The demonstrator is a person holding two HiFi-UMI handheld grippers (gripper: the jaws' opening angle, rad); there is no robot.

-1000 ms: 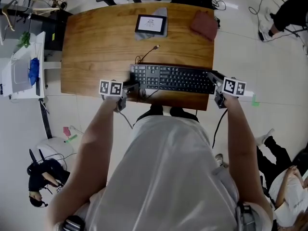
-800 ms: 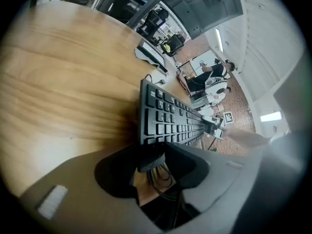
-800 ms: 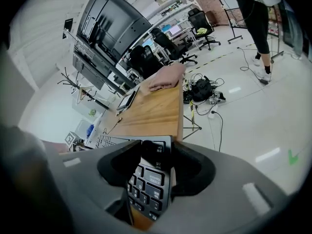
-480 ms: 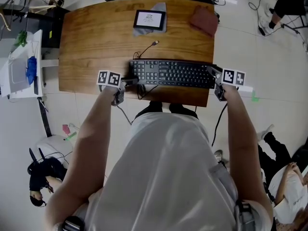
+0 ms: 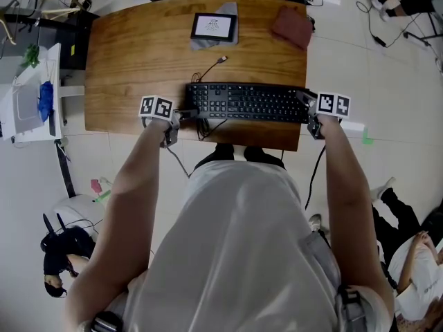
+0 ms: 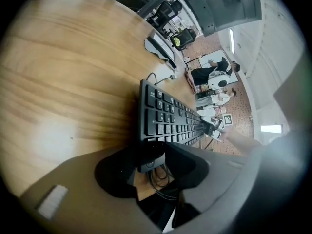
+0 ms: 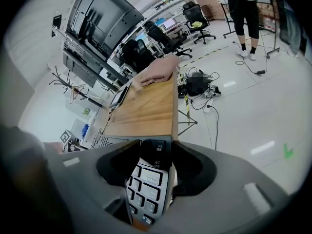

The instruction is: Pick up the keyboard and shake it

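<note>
One keyboard [image 5: 249, 102], black, is seen lying flat along the front edge of the tabletop [image 5: 138, 61], toward the front right corner. Two grippers are counted, one at each short end. The left gripper [image 5: 184, 114] is closed on the keyboard's left end, and that end is seen clamped between its jaws in the left gripper view [image 6: 165, 121]. The right gripper [image 5: 306, 103] is set at the right end. Its jaws are opening, with the keyboard's end keys [image 7: 146, 179] between them.

One loose cable [image 5: 211, 68] is laid from the keyboard's back edge toward the middle of the tabletop. One small tablet [image 5: 214, 27] is propped on one grey cloth [image 5: 228, 10] at the back edge. One reddish cloth [image 5: 293, 28] is bunched at the back right corner. A tangle of cable [image 5: 204, 128] hangs over the front edge under the keyboard's left end, beside the left jaws. Nothing else is touching the keyboard.
</note>
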